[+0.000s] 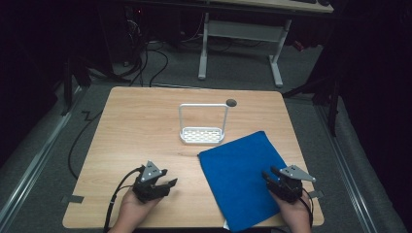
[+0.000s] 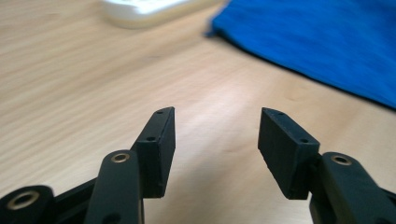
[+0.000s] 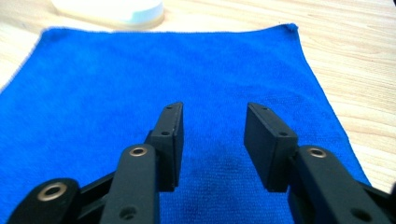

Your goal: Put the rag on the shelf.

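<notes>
Left gripper (image 1: pixel 167 182) fingers stood released over bare bench (image 1: pixel 136 126). Right gripper (image 1: pixel 270 173) fingers stood released above the blue cloth (image 1: pixel 240 170), grasping nothing. No legible writing.

Overhead forward-down; claw cameras low, sharing cloth (image 1: pixel 240 182).

On the worktop (image 1: pixel 131 126), a white rack (image 1: pixel 202 125) with a tall wire handle and a perforated base stands well ahead of both hand-held grippers, between them. A small dark round hole (image 1: pixel 231 103) lies beyond it. A white-legged desk (image 1: pixel 240 36) stands on the floor farther off.
</notes>
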